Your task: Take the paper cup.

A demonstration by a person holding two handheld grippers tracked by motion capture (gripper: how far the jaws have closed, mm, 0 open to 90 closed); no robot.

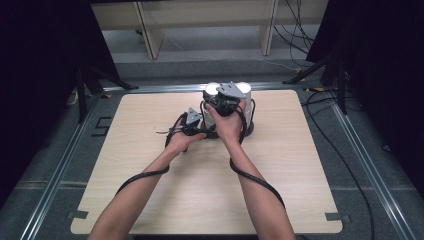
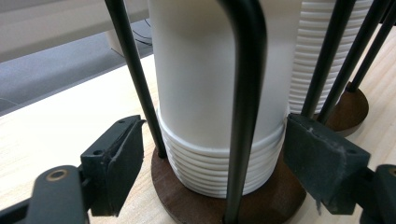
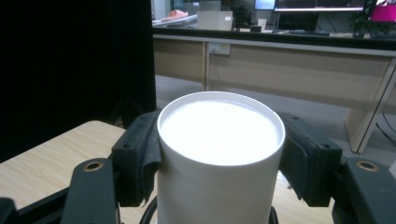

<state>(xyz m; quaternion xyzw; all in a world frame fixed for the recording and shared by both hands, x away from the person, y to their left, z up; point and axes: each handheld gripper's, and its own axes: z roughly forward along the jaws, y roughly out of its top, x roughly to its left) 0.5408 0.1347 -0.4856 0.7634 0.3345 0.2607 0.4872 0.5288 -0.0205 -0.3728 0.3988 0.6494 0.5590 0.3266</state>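
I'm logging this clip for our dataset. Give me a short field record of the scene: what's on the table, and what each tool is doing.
surface: light wooden table
main object: stack of white paper cups inside a black wire holder on a round brown wooden base
second stack: ribbed white cups in the next holder
left tool: open, jaws either side of the stack's foot, not touching
right tool: shut on the top white cup, at its rim
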